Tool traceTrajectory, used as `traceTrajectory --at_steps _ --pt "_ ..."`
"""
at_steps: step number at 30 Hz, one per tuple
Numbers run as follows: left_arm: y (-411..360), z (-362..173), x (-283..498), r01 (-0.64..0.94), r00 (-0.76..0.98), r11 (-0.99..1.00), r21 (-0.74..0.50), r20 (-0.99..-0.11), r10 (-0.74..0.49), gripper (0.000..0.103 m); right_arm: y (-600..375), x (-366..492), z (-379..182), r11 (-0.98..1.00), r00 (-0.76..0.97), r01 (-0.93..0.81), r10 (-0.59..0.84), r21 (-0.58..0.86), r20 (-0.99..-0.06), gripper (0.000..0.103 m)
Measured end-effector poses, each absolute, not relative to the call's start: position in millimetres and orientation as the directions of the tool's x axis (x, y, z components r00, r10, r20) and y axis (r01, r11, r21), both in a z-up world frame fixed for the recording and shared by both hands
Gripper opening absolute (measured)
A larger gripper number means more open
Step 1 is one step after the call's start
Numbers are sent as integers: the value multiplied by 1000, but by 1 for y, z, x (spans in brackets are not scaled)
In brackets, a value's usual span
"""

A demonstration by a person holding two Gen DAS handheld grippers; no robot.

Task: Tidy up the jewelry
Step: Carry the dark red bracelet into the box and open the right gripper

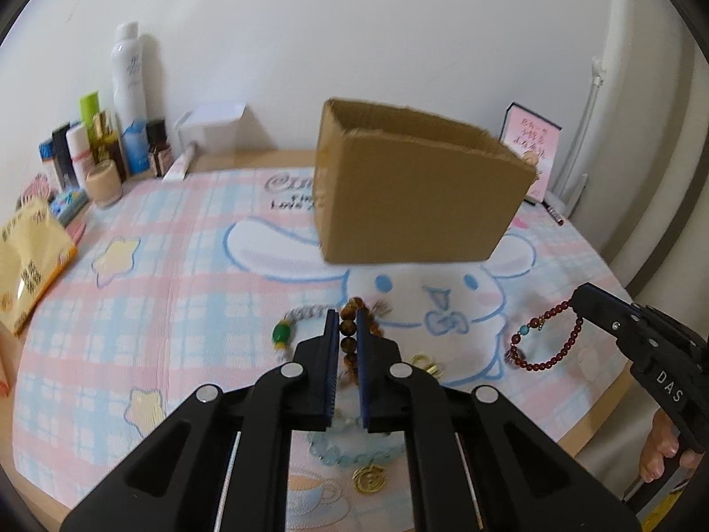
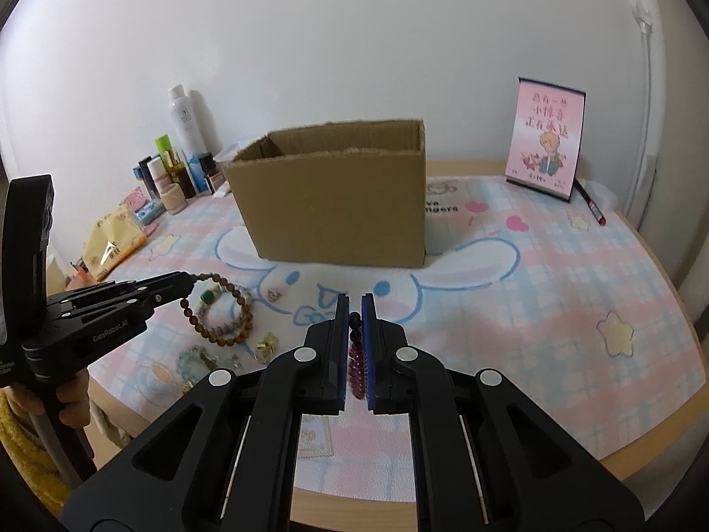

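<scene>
My left gripper (image 1: pixel 348 321) is shut on a brown bead bracelet (image 1: pixel 348 342), which hangs from it above the mat; it also shows in the right wrist view (image 2: pixel 223 310). My right gripper (image 2: pixel 354 306) is shut on a dark red bead bracelet (image 2: pixel 356 370), which dangles from it in the left wrist view (image 1: pixel 549 341). An open cardboard box (image 1: pixel 412 195) stands at the middle of the mat, beyond both grippers. On the mat lie a grey cord bracelet with a green bead (image 1: pixel 288 328), a pale blue bead bracelet (image 1: pixel 350 454), a gold ring (image 1: pixel 423 361) and a gold coin charm (image 1: pixel 368 479).
A pink and blue cartoon mat (image 2: pixel 531 292) covers the table. Bottles and cosmetics (image 1: pixel 111 142) stand at the back left, with a yellow tissue pack (image 1: pixel 26 261) beside them. A pink desk calendar (image 2: pixel 547 137) and a red pen (image 2: pixel 591 204) are at the back right.
</scene>
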State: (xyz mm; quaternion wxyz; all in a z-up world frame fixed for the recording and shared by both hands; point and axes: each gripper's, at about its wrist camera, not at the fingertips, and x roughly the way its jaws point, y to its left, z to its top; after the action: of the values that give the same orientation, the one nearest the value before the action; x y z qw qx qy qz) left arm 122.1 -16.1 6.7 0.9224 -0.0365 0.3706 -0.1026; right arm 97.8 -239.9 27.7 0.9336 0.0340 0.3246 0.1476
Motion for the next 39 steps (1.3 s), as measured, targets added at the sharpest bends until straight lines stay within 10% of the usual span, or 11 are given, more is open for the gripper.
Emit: traceTrajectory --at_steps 39 --pt "-52 139 223 328 773 930 -166 -519 -365 7 -223 201 147 910 770 -368 414 192 -485 5"
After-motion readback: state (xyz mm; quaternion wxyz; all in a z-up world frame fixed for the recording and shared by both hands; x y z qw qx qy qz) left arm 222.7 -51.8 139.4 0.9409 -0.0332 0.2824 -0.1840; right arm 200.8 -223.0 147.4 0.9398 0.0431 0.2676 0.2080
